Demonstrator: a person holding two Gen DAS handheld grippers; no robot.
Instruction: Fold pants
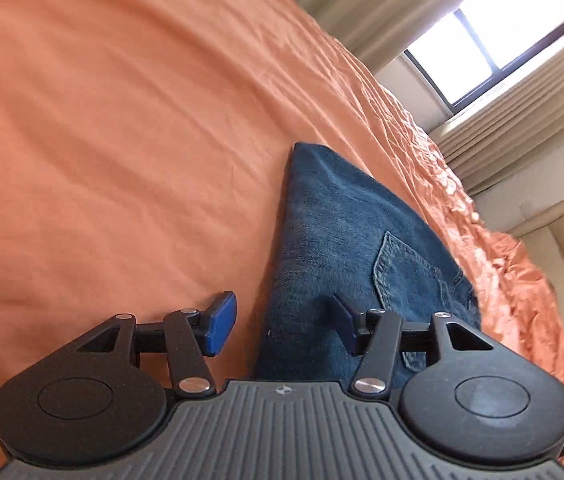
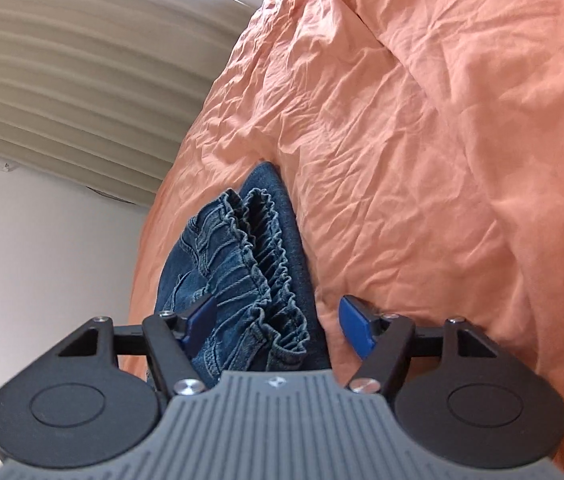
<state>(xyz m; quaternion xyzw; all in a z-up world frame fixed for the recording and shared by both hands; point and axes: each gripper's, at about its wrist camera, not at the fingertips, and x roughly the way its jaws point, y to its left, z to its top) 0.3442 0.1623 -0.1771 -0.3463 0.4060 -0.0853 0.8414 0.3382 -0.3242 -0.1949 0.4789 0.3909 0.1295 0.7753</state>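
Observation:
Dark blue denim pants point(image 1: 341, 240) lie folded on an orange bedsheet point(image 1: 102, 140), with a back pocket point(image 1: 405, 276) facing up. My left gripper point(image 1: 282, 324) is open and straddles the long edge of the pants. One blue pad hangs over the sheet, the other over the denim. In the right wrist view the same pants point(image 2: 186, 264) show their gathered elastic waistband point(image 2: 258, 240). My right gripper point(image 2: 278, 326) is open around that waistband. Its left pad sits against the denim, while its right pad stands apart over the bedsheet point(image 2: 421, 140).
The wrinkled sheet spreads wide beyond the pants. The bed's edge runs close beside them. Past it are a bright window point(image 1: 493, 40), beige pleated curtains point(image 2: 62, 80), a pale wall point(image 2: 42, 260) and a beige padded frame point(image 1: 553, 240).

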